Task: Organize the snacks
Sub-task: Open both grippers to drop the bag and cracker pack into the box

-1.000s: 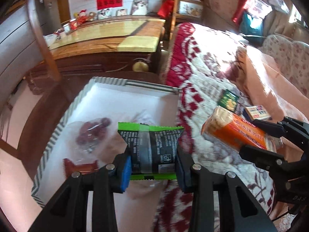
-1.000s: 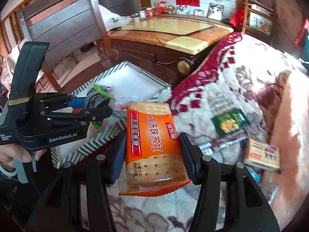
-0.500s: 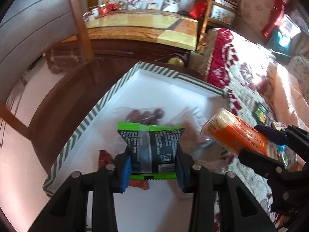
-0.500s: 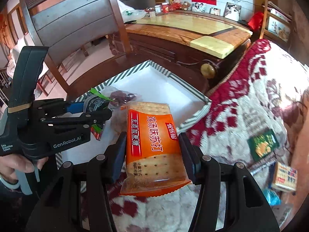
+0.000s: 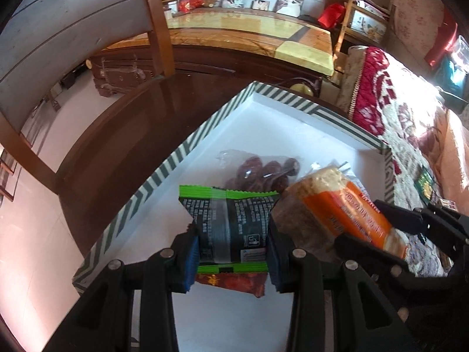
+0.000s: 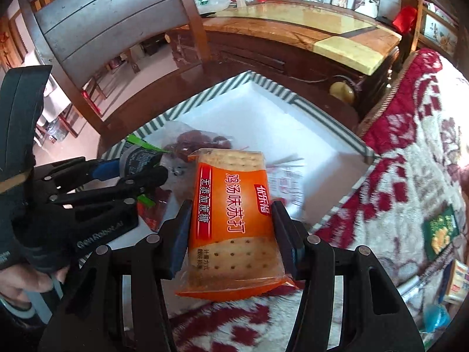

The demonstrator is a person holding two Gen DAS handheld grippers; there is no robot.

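My left gripper (image 5: 231, 245) clamps a green-edged dark snack packet (image 5: 230, 223) above the striped tray's (image 5: 152, 183) left edge, over a red wrapper (image 5: 234, 283). My right gripper (image 6: 231, 234) pinches an orange cracker pack (image 6: 231, 214) reading 鸡汤味苏打 beside it, near a bag of red dates (image 5: 263, 170).

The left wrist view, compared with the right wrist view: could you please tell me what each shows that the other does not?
Only the left wrist view shows the green-edged snack packet's printed back clamped in the left gripper. Only the right wrist view shows the orange cracker pack's printed front in the right gripper, and the green packet lying on the blanket. Both show the striped-rim tray, the bag of red dates and both held packs.
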